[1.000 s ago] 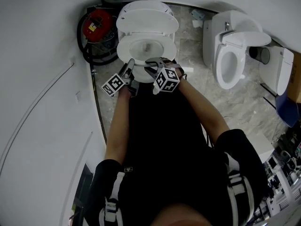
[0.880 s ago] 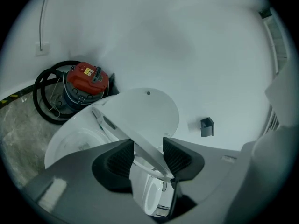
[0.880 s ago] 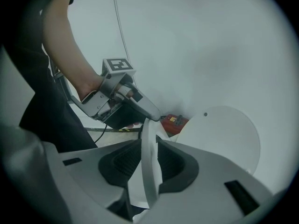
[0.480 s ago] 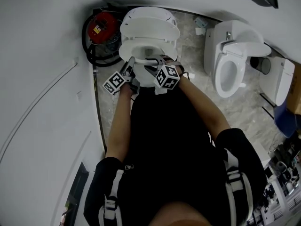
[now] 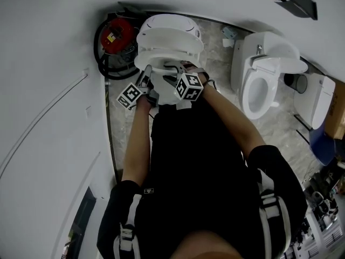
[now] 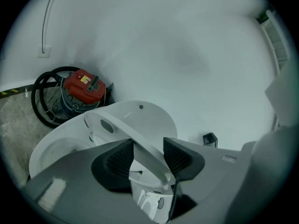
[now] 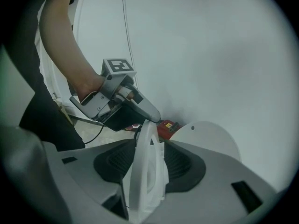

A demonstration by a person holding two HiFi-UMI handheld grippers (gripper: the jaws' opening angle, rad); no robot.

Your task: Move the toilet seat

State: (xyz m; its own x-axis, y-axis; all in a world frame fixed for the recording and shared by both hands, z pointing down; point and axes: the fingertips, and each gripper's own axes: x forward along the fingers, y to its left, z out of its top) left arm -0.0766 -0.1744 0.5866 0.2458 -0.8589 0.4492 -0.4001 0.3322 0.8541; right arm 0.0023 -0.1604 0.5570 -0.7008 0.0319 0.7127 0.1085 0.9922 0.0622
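The white toilet seat (image 5: 170, 43) is tilted up off the bowl, close under the raised lid (image 5: 168, 21). My left gripper (image 5: 146, 73) holds the seat's rim at the left. In the left gripper view the rim (image 6: 117, 127) runs slantwise between the pads, and the left gripper (image 6: 148, 153) is shut on it. My right gripper (image 5: 173, 69) is at the seat's front right. Its jaws are opening, and the seat (image 7: 147, 171) stands edge-on between the pads of the right gripper (image 7: 149, 160). The lid (image 7: 210, 134) rises behind.
A red vacuum cleaner (image 5: 114, 32) with a black hose stands left of the toilet, against the curved white wall. A second toilet (image 5: 259, 85) with its lid up stands to the right on the stone floor. The left gripper's marker cube (image 7: 119, 65) shows in the right gripper view.
The seat has swung up from the bowl towards the lid. Both grippers have moved up and forward with it.
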